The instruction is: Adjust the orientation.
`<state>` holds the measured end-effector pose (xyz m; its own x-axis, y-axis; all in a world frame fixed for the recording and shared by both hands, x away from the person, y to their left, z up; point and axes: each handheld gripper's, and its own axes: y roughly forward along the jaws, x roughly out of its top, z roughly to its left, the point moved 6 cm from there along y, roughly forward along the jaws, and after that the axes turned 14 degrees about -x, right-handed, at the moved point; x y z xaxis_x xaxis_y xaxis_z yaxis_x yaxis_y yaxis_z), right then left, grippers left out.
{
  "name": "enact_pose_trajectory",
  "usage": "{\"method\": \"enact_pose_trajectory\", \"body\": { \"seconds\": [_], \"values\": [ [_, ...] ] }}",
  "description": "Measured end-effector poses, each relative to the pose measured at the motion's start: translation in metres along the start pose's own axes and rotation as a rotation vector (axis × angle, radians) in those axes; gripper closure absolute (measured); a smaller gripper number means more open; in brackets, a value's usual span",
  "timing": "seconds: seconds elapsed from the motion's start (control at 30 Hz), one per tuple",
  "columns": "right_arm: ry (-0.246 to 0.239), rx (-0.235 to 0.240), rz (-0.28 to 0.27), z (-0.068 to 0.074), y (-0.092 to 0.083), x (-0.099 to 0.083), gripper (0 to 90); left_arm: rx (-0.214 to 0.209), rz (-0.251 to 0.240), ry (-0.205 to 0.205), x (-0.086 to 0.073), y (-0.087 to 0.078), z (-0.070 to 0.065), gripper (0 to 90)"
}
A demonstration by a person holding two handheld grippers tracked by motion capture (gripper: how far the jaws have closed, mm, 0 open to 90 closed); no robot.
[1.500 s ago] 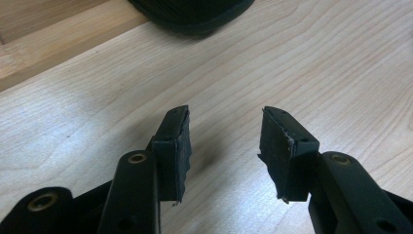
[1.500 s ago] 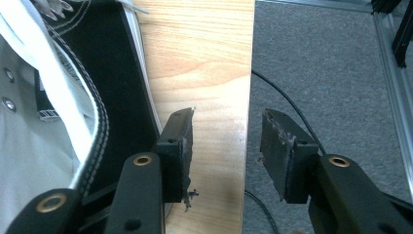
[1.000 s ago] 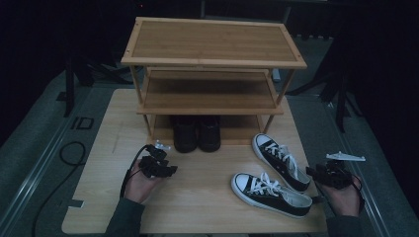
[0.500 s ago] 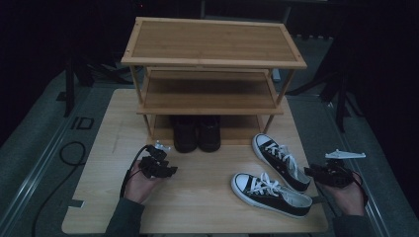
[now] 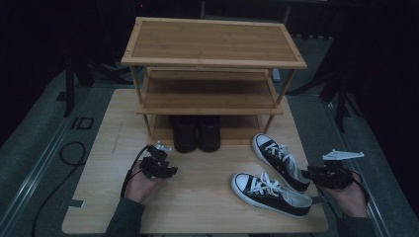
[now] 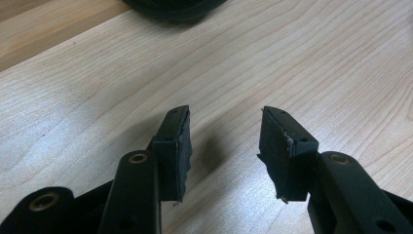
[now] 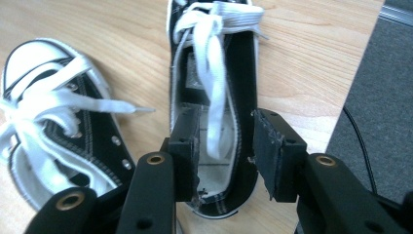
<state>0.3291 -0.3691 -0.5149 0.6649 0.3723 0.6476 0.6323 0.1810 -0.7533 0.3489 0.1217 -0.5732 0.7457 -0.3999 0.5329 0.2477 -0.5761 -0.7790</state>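
Near the table's right edge, the right gripper had just been closing, its pads straddling the far sneaker's heel without visibly pressing. Light, soft canvas; its stiffer heel collar looked the best hold.

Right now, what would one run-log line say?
left gripper: open, over table | right gripper: jaws just been closing around sneaker heel, grip unclear
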Motion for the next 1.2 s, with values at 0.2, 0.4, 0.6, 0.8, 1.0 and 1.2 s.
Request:
{"method": "enact_pose_trajectory", "body": {
  "seconds": [0.2,0.4,0.6,0.8,1.0,1.2],
  "values": [
    [-0.043,0.039,-0.007,0.010,-0.006,0.004,62.1,0.001,0.004,0.001,-0.001,0.001,0.000,55.0],
    [-0.090,0.056,-0.003,0.019,-0.009,0.004,62.3,0.001,0.010,-0.003,-0.002,0.003,0.001,55.0],
    [-0.142,0.087,0.012,0.033,-0.009,0.002,63.2,0.001,0.018,-0.001,-0.003,0.005,0.001,55.0],
    [-0.179,0.119,0.015,0.045,-0.010,0.002,65.4,0.004,0.019,-0.001,-0.003,0.005,0.001,55.0],
    [-0.224,0.164,0.029,0.058,-0.010,0.000,67.1,0.004,0.012,-0.002,-0.003,0.004,0.001,55.0],
    [-0.254,0.178,0.045,0.061,-0.012,-0.004,69.4,0.006,0.010,-0.002,-0.003,0.003,0.002,55.0]
  ]
}}
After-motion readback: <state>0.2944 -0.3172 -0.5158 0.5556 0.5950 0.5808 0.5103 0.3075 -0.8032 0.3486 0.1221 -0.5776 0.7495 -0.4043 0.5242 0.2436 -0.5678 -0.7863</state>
